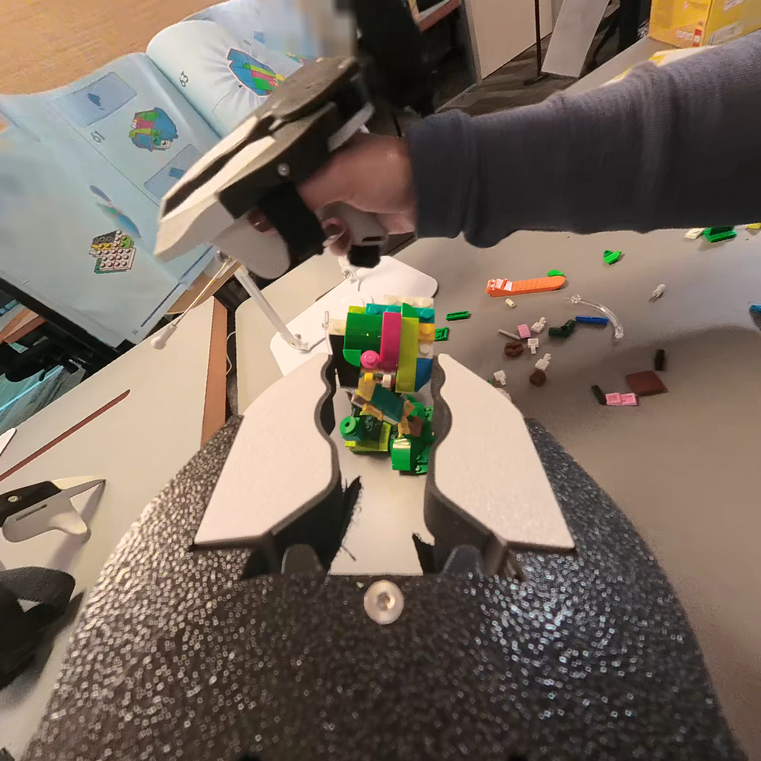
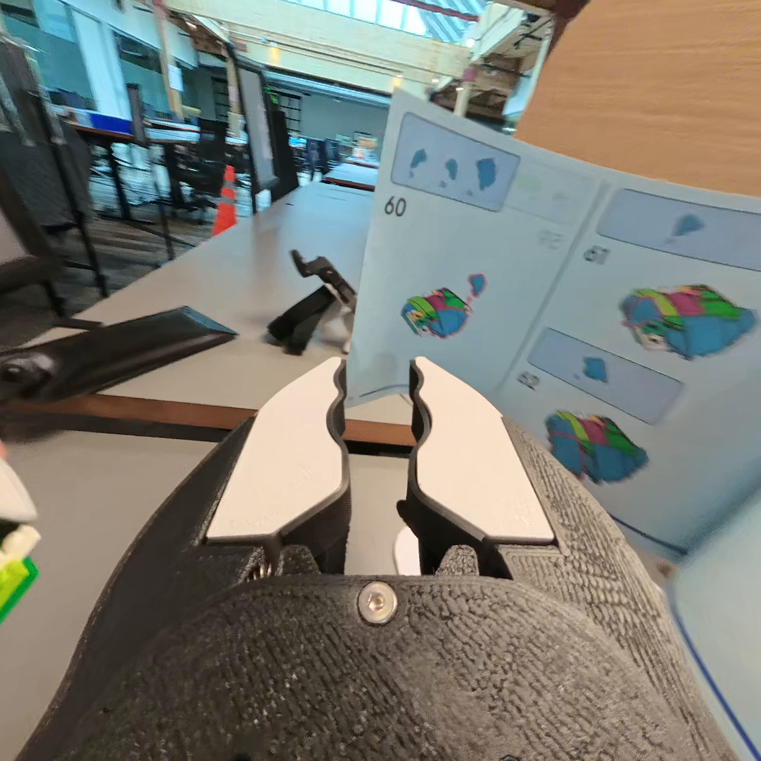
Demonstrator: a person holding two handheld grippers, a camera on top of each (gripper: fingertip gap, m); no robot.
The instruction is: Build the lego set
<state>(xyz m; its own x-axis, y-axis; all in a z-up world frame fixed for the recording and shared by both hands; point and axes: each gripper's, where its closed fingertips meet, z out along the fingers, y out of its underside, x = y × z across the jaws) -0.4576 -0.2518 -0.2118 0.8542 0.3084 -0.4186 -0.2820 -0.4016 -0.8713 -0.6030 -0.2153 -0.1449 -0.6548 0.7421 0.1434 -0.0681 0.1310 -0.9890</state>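
A colourful lego build (image 1: 385, 370) of green, lime, pink, teal and blue bricks sits between the fingers of my left gripper (image 1: 385, 360). The jaws press on its black left side and its blue right side, and the build is tilted just over the grey table (image 1: 617, 494). A corner of the build also shows at the left edge of the right wrist view (image 2: 12, 576). My right gripper (image 2: 376, 362) is empty, with a narrow gap between its jaws. It points at the open instruction booklet (image 2: 535, 288). A hand holds it above and behind the build in the left wrist view (image 1: 164, 230).
Several loose small bricks (image 1: 535, 350) and an orange brick separator (image 1: 525, 285) lie on the table to the right. The booklet (image 1: 103, 144) stands on a white stand (image 1: 391, 284). Spare black gripper parts (image 2: 313, 304) lie on the far table. A yellow box (image 1: 700, 20) is at the back right. My left gripper's tips are some 25 cm from the orange brick separator (image 1: 525, 285).
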